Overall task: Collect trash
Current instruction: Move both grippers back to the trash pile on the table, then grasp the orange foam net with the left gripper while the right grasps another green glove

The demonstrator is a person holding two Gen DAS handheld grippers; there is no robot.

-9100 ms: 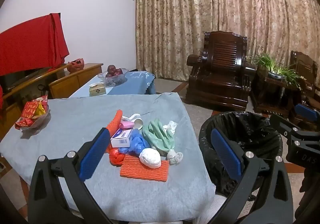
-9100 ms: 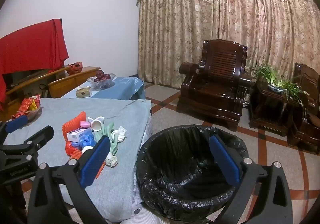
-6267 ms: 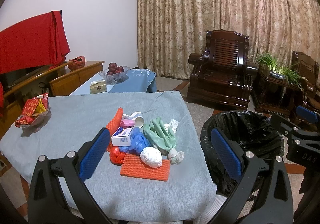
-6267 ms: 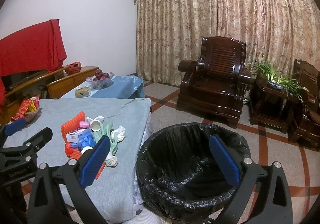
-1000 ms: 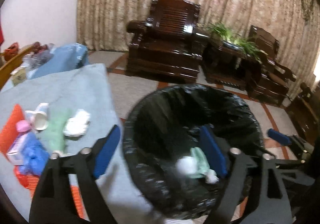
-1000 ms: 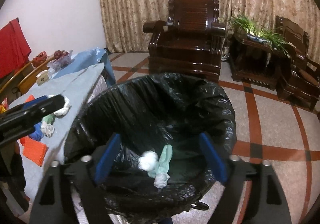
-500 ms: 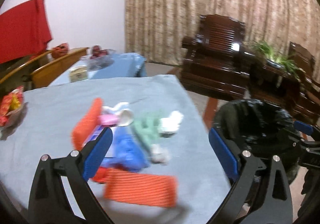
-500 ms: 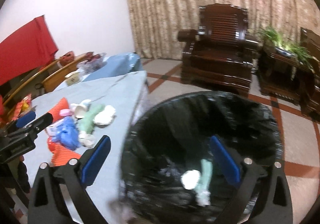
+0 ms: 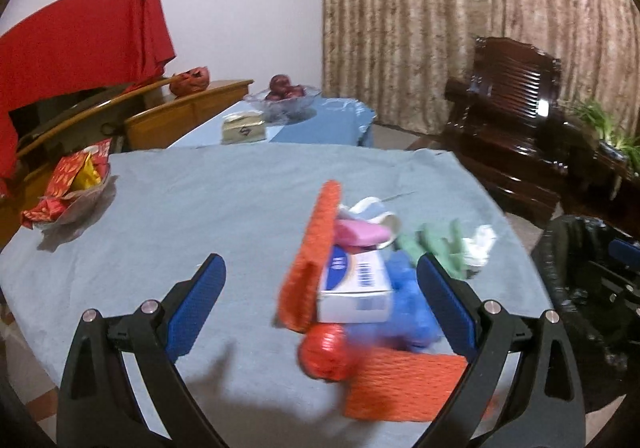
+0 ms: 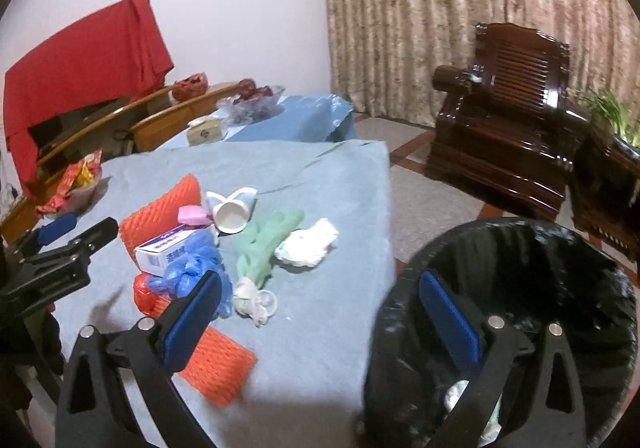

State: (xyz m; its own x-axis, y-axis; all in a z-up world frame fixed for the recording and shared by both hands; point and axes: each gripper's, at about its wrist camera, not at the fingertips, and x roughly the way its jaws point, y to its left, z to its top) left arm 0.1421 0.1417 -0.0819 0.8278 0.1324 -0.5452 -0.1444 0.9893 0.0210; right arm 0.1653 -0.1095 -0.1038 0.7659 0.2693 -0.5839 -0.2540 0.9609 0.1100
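Both views have swung off the bin and back to the counter (image 9: 240, 200) since a second ago, when a white wad and a green glove were dropping into the black liner; my left tongs (image 9: 320, 300) and right tongs (image 10: 320, 312) have just been opening and now stand wide, nothing between either pair

Task about a fifth done, by my reckoning: two pieces lie in the trash bin (image 10: 520, 248), lower right of the right view, a pale scrap just visible at its bottom. Left on the grey cloth, centre of frame, is the heap: two orange foam nets, one propped up (image 10: 160, 208) and one flat (image 10: 216, 360), a white-and-blue box (image 10: 164, 248), a blue crumpled bag (image 10: 192, 268), a pink piece (image 10: 192, 214), a white cup (image 10: 232, 212) on its side, a green glove (image 10: 268, 240), a white crumpled tissue (image 10: 308, 244) and a small white wad (image 10: 256, 300)

Only the left view shows the red ball (image 9: 324, 348) whole, low in the frame beside the flat net, though blurred. Only the right view looks into the bin's mouth; the left catches merely its rim at the right edge. Snack packets (image 9: 68, 184), upper left, look like keepers, not trash
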